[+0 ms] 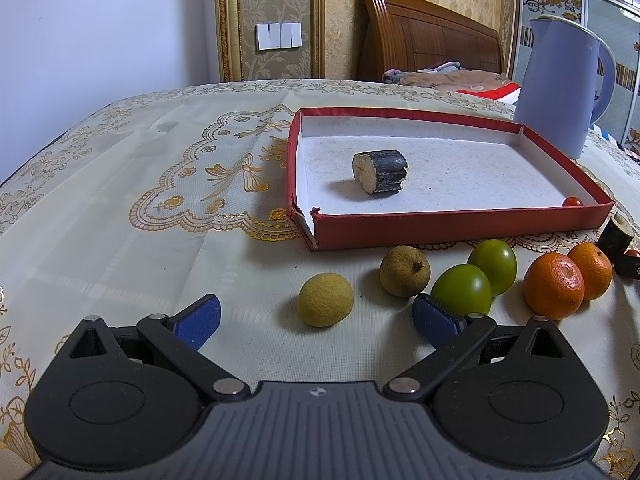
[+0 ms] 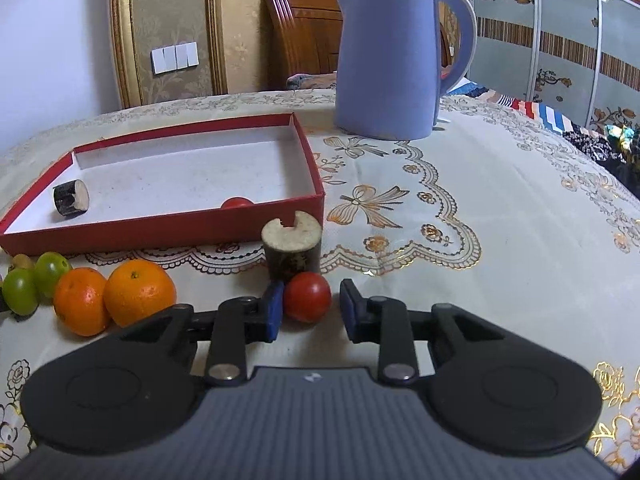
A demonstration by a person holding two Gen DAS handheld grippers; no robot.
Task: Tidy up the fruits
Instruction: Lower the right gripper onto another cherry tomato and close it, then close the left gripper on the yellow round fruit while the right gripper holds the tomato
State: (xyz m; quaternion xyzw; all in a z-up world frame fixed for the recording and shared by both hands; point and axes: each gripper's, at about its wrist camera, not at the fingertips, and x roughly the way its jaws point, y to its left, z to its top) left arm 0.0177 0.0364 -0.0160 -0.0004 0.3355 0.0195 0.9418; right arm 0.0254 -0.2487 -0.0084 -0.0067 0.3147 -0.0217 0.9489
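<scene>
A red box (image 1: pixel 460 222) (image 2: pixel 160 228) holds a sugarcane piece (image 1: pixel 380 171) (image 2: pixel 71 197) and a cherry tomato (image 1: pixel 571 201) (image 2: pixel 237 202). In front of it lie two longans (image 1: pixel 325 299) (image 1: pixel 405 272), two green fruits (image 1: pixel 462 290) (image 1: pixel 494 258), and two oranges (image 1: pixel 554 286) (image 2: pixel 140 292). My left gripper (image 1: pixel 316 318) is open, with the near longan between its fingers. My right gripper (image 2: pixel 310 312) is open around a cherry tomato (image 2: pixel 307 297); its left pad (image 2: pixel 274 312) touches it. An upright sugarcane piece (image 2: pixel 291 248) stands just behind.
A blue kettle (image 1: pixel 560 88) (image 2: pixel 388 56) stands behind the box's right end. The table has a cream embroidered cloth (image 2: pixel 480 220). A wooden bed headboard (image 1: pixel 428 36) and wall lie beyond.
</scene>
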